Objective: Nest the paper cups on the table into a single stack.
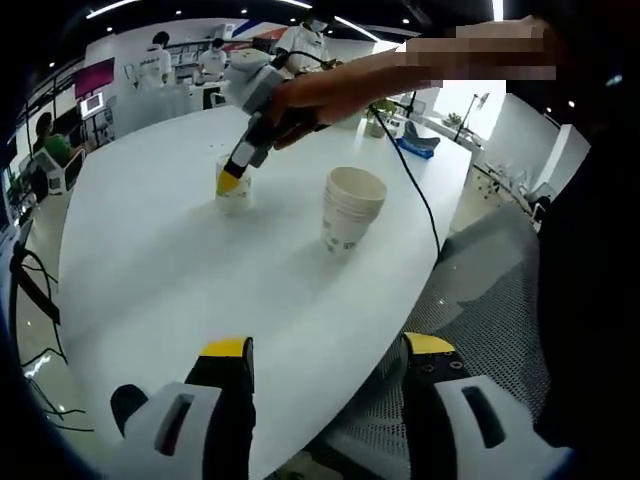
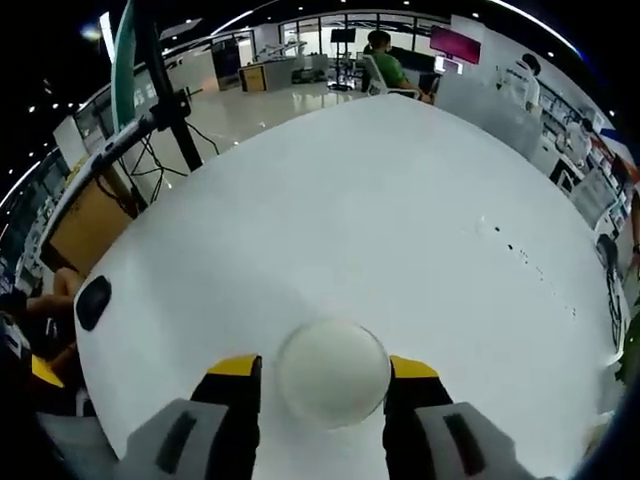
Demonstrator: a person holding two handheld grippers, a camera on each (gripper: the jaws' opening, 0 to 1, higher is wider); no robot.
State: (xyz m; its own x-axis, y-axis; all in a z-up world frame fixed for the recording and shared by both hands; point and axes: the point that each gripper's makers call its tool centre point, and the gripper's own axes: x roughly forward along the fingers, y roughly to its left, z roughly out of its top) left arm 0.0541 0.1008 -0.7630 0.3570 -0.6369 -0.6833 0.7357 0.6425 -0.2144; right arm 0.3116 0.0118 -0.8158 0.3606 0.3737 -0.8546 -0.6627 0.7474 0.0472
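The left gripper (image 1: pixel 325 365), jaws spread and empty, waits at the near table (image 1: pixel 160 290) edge. Farther off, the right gripper (image 1: pixel 232 178) straddles a lone cup (image 2: pixel 333 373); whether it is gripped cannot be told. Next, likely: carry it right onto the stack (image 1: pixel 352 208).

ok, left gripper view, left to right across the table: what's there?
single paper cup with the right gripper on it → stack of paper cups → black cable running off the table edge.
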